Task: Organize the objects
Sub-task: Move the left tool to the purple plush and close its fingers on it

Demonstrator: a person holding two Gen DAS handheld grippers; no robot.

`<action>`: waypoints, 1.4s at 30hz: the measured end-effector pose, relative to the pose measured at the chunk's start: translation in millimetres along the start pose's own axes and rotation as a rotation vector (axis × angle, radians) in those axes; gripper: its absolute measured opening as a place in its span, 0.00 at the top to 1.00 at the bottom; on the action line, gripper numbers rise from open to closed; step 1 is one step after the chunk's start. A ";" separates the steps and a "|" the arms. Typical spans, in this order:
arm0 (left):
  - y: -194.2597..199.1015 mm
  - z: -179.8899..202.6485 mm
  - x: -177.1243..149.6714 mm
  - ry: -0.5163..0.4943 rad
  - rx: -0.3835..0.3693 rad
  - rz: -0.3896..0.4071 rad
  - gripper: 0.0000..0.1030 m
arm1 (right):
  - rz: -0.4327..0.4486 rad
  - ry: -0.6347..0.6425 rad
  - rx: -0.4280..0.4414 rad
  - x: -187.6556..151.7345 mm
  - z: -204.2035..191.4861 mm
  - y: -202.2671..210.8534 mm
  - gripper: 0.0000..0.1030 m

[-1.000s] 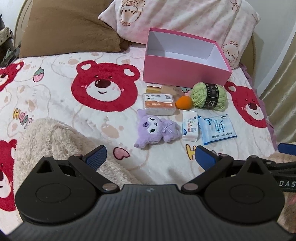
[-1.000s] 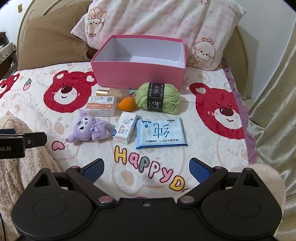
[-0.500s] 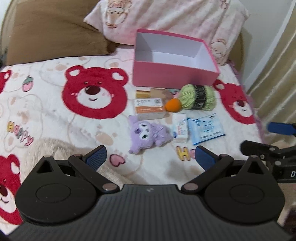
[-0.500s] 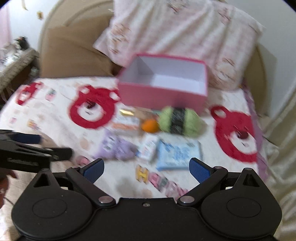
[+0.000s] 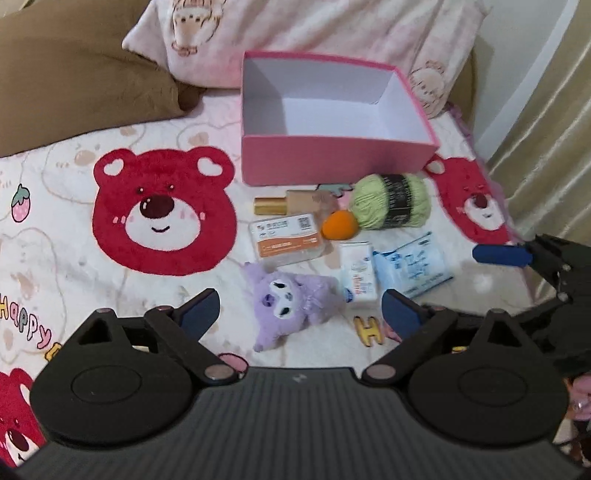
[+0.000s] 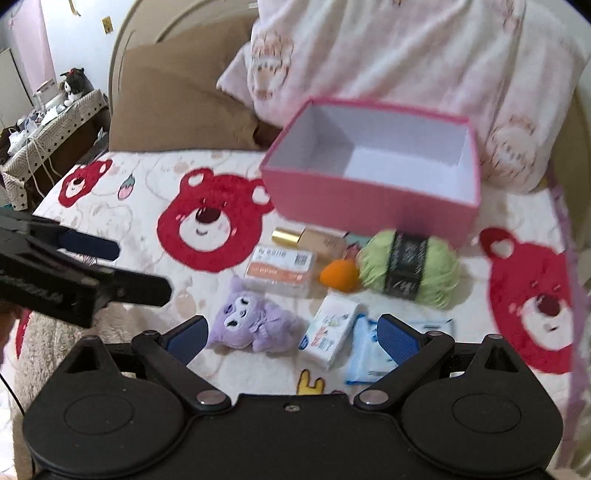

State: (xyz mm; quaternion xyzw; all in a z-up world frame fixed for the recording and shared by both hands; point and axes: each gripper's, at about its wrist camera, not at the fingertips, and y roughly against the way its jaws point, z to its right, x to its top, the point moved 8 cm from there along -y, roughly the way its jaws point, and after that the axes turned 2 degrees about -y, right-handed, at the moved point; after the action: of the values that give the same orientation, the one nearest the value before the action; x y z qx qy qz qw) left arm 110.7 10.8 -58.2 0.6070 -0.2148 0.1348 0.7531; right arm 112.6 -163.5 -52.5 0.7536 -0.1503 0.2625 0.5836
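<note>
An empty pink box (image 5: 332, 162) (image 6: 369, 199) stands on the bed. In front of it lie a gold-capped bottle (image 5: 291, 203), a clear case with an orange label (image 5: 284, 240), an orange sponge (image 5: 340, 226), green yarn (image 5: 391, 201), a white tissue pack (image 5: 357, 275), a blue wipes pack (image 5: 412, 267) and a purple plush (image 5: 291, 299) (image 6: 251, 325). My left gripper (image 5: 299, 314) is open above the plush. My right gripper (image 6: 291, 338) is open, with the plush and tissue pack (image 6: 328, 338) seen between its fingers.
Brown pillow (image 5: 74, 74) and pink pillow (image 5: 332, 33) lie behind the box. A curtain (image 5: 546, 129) hangs at the bed's right edge. A cluttered side table (image 6: 48, 122) stands left of the bed. A fluffy beige blanket (image 6: 48, 332) lies at the near left.
Both grippers have moved forward toward the row of objects, which now look larger. Both stay open and empty.
</note>
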 end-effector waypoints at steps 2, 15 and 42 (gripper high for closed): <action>-14.4 -4.8 0.7 -0.006 0.023 -0.017 0.07 | -0.027 -0.008 0.036 -6.3 -3.1 -12.9 0.04; -97.5 -21.2 -1.6 0.034 -0.068 -0.148 0.33 | -0.153 0.046 0.174 -23.7 -36.1 -105.3 0.14; -148.2 -34.2 -28.2 0.194 -0.117 -0.141 0.58 | -0.105 0.060 0.054 -48.7 -35.0 -157.6 0.25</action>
State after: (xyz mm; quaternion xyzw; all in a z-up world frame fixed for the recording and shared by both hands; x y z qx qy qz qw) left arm 160.3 12.1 -204.7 0.5597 -0.1052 0.1270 0.8121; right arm 149.0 -90.7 -200.2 0.7678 -0.0857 0.2580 0.5801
